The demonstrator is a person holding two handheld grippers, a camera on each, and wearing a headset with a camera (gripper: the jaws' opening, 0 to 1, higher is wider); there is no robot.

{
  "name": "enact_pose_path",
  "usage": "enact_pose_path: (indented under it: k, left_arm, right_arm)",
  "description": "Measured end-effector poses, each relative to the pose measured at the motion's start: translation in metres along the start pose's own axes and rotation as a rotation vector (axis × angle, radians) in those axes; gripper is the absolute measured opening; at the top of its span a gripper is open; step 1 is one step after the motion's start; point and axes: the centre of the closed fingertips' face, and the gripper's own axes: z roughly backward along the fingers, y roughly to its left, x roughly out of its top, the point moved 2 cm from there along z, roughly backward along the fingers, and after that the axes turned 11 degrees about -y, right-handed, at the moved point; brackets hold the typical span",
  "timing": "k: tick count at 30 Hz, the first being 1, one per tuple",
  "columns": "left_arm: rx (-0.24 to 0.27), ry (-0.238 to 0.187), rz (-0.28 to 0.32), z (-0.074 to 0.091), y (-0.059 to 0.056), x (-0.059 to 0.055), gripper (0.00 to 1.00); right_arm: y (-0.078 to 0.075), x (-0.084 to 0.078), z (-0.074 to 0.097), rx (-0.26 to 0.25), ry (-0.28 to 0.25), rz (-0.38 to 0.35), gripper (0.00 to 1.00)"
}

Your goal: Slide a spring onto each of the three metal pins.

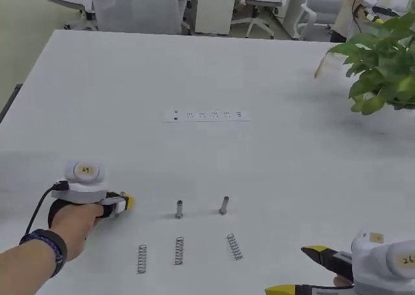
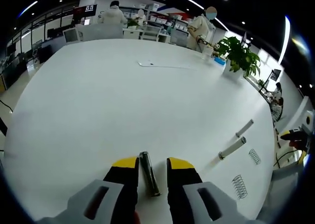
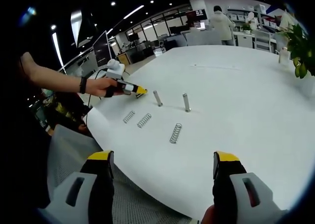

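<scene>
Two metal pins (image 1: pixel 179 209) (image 1: pixel 224 205) stand upright on the white table (image 1: pixel 259 159). Three springs (image 1: pixel 142 258) (image 1: pixel 179 250) (image 1: pixel 234 246) lie in a row in front of them. To their left, my left gripper (image 1: pixel 126 201) rests low on the table. Its own view shows its yellow-tipped jaws closed around a third pin (image 2: pixel 149 173), with the two standing pins (image 2: pixel 232 147) off to the right. My right gripper (image 1: pixel 297 270) hovers open at the near right, with nothing between its fingers (image 3: pixel 101 161). The springs (image 3: pixel 144 120) and pins (image 3: pixel 186 102) lie ahead of it.
A flush power strip (image 1: pixel 206 115) sits in the table's middle. A potted plant (image 1: pixel 382 61) stands at the far right. Office chairs (image 1: pixel 259 3) line the far edge. The table's near edge (image 3: pixel 147 194) runs just under my right gripper.
</scene>
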Motion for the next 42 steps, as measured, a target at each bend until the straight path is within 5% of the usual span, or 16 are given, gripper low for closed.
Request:
enact_pose_path:
  k: [14,27,42]
  left_arm:
    - [0.036,0.036,-0.043,-0.004,-0.001,-0.001,0.00]
    - [0.036,0.089,0.013,-0.001,-0.004,-0.002,0.00]
    - [0.047,0.060,0.026,0.002,0.002,0.013,0.00]
  right_arm:
    - [0.001,0.002,-0.003,0.008,0.001,0.004,0.81]
    - [0.000,0.003,-0.001,0.006,-0.004,0.003,0.80]
    - [0.000,0.004,-0.002,0.009,-0.013,0.001,0.80]
